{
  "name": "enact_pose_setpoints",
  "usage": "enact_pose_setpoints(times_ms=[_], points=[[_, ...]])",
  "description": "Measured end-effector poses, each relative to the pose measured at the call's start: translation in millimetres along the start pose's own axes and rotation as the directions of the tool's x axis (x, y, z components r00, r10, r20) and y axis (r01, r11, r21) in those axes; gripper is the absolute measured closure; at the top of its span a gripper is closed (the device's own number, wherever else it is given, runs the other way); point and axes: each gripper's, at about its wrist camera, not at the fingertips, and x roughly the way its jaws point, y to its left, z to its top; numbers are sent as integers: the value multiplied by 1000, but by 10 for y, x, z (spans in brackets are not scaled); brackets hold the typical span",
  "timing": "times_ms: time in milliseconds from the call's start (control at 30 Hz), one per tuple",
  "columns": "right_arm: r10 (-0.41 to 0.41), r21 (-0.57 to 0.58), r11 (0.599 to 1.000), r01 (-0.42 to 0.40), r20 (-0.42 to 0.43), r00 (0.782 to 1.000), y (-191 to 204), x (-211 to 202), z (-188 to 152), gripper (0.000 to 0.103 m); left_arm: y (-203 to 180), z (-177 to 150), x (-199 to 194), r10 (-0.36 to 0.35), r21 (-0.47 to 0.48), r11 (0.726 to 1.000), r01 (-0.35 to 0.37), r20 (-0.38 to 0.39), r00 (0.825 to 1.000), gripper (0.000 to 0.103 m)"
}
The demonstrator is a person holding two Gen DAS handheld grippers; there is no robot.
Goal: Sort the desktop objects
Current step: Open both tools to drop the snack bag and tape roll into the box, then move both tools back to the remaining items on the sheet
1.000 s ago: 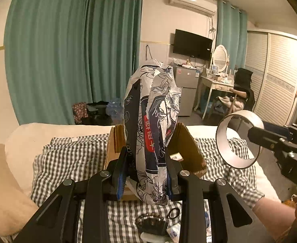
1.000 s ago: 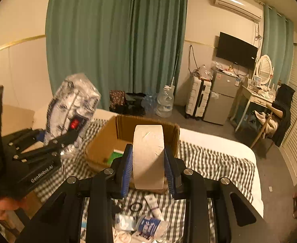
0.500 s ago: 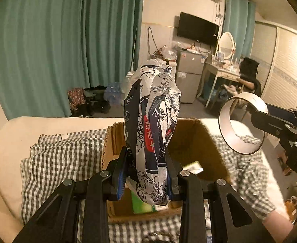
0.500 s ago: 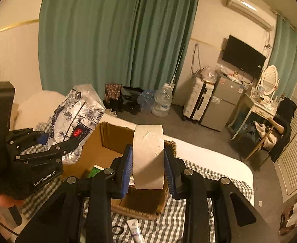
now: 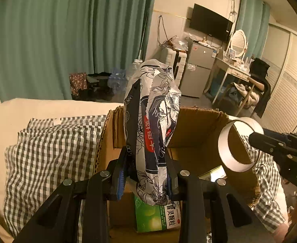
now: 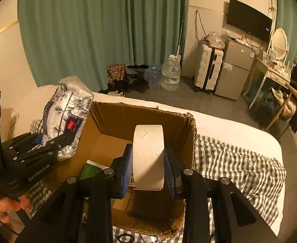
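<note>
Left wrist view. Left gripper [image 5: 146,174]: blue-padded jaws clamped on a tissue pack [image 5: 151,125], white wrap with dark floral print. Pack stands on end, long axis upright and leaning slightly away from the camera, over the open cardboard box [image 5: 199,129]. Red label with white characters runs lengthwise; only part of it is legible. Pack's lower end hangs below the jaws. In the box: a green carton [image 5: 154,216] with Chinese lettering on a white band, its top hidden behind the pack. At right, the right gripper [image 5: 255,136] pinches a tape roll [image 5: 238,143], hollow core facing the camera; gripper body cut off at the frame edge. Box sits on a checked cloth [image 5: 53,145].

Right wrist view. Right gripper [image 6: 148,166]: jaws closed on the tape roll's [image 6: 148,156] flat sides, roll seen edge-on, axis running left to right, held over the box [image 6: 140,115]. Roll's bottom rim hides a barcode sticker. Left gripper [image 6: 51,141], marked "GenRobot.AI", grips the pack [image 6: 67,113] at the box's left wall; red label there unreadable. A hand [image 6: 4,206] shows at lower left, partly cropped.
</note>
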Motion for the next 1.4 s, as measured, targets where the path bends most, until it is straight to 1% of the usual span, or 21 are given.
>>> enact_pose_setpoints(times_ms=[100, 200, 233, 267, 300, 333, 367, 400, 467, 667, 800, 1000, 1133, 1200, 1233, 1333, 1400], points=[[14, 22, 1000, -14, -16, 1000, -44, 34, -30, 74, -47, -6, -19, 1, 8, 1000, -2, 12, 1000, 72], [17, 21, 1000, -17, -7, 1000, -44, 9, -38, 74, -60, -24, -16, 15, 21, 1000, -15, 6, 1000, 72], [21, 20, 1000, -21, 2, 1000, -45, -6, -41, 74, -37, -27, -16, 21, 19, 1000, -21, 4, 1000, 70], [21, 22, 1000, -22, 13, 1000, -48, -22, -41, 73, -23, -32, -20, 26, 12, 1000, -26, 2, 1000, 61], [19, 26, 999, -19, 18, 1000, -66, -22, -27, 67, -3, -36, -22, 25, 1, 1000, -25, -2, 1000, 48], [17, 32, 999, -17, 24, 1000, -73, -31, -27, 60, 23, -41, -35, 22, -18, 1000, -22, 3, 1000, 43], [10, 41, 999, -11, 32, 999, -69, -43, -26, 50, 49, -45, -50, 19, -31, 999, -19, 9, 1000, 33], [8, 47, 999, -10, 38, 999, -78, -55, -24, 48, 67, -47, -64, 24, -41, 999, -23, 15, 1000, 23], [6, 51, 999, -8, 43, 999, -83, -75, -17, 48, 83, -59, -104, 40, -50, 998, -39, 30, 999, 18], [4, 58, 998, -6, 34, 999, -116, -109, -53, 48, 92, -107, -165, 46, -33, 998, -46, 14, 999, 18], [3, 49, 999, -5, 39, 999, -141, -247, -118, 48, 100, -194, -308, 36, -36, 999, -36, 0, 999, 18], [5, 72, 997, -7, 35, 999, -241, -570, -240, 48, 108, -333, -690, 30, -53, 998, -29, 13, 999, 18], [-29, 65, 998, 27, 31, 999, -298, -777, -298, 47, 69, -422, -954, 53, -10, 999, -53, 26, 998, 18], [-34, 71, 997, 32, 26, 999, -309, -880, -329, 47, 59, -495, -1072, 59, -4, 998, -58, 30, 998, 18], [-29, 77, 997, 27, 23, 999, -305, -934, -355, 46, 45, -546, -1131, 54, 0, 999, -54, 29, 998, 18], [-11, 76, 997, 9, 27, 1000, -243, -1133, -504, 40, -19, -668, -1273, 64, 30, 997, -65, 37, 997, 18], [-4, 71, 997, 2, 27, 1000, -186, -1263, -676, 34, -56, -753, -1362, 69, 39, 997, -71, 47, 996, 18]])
